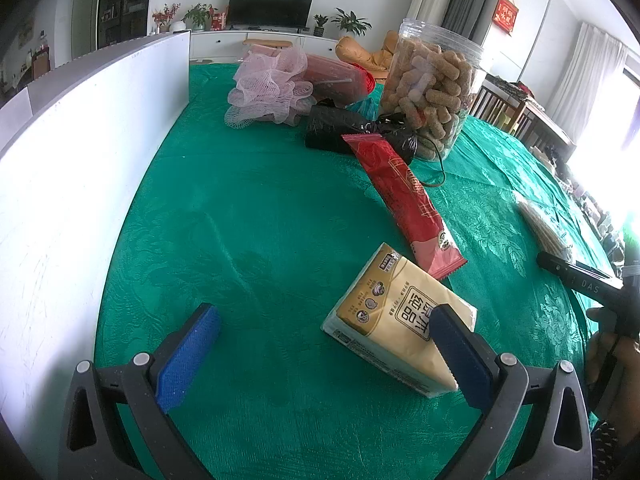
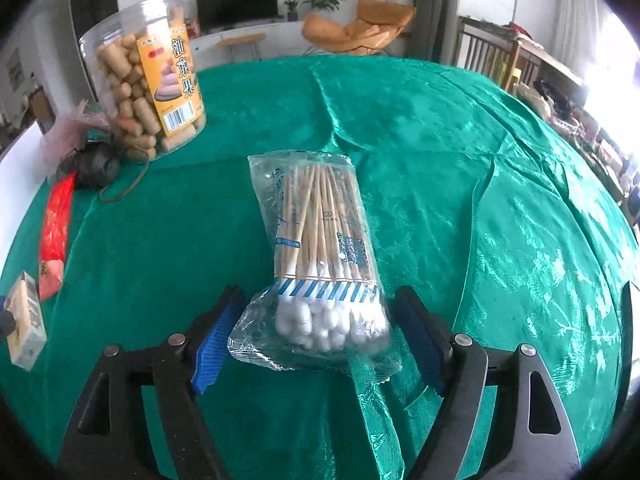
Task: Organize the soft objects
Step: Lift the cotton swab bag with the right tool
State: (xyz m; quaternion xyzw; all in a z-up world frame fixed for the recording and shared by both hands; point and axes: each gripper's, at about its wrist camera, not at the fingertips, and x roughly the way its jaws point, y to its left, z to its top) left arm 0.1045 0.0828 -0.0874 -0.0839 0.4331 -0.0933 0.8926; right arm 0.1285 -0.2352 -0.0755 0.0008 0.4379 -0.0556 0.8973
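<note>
In the right wrist view, a clear bag of cotton swabs (image 2: pixel 320 240) lies on the green tablecloth (image 2: pixel 460 160), its cotton-tipped end between the blue pads of my right gripper (image 2: pixel 318 316). The jaws stand wide and do not press the bag. In the left wrist view, my left gripper (image 1: pixel 324 320) is open just above the cloth. A yellow tissue pack (image 1: pixel 384 312) lies at its right finger (image 1: pixel 456 352), which covers part of the pack; whether they touch I cannot tell. A pink mesh bath sponge (image 1: pixel 268 84) sits at the back.
A white panel (image 1: pixel 80 160) walls the table's left side. A clear jar of snack sticks (image 1: pixel 432 88), a black bag roll (image 1: pixel 340 128) and a red packet (image 1: pixel 404 200) lie mid-table. A hand (image 1: pixel 612 352) shows at the right edge.
</note>
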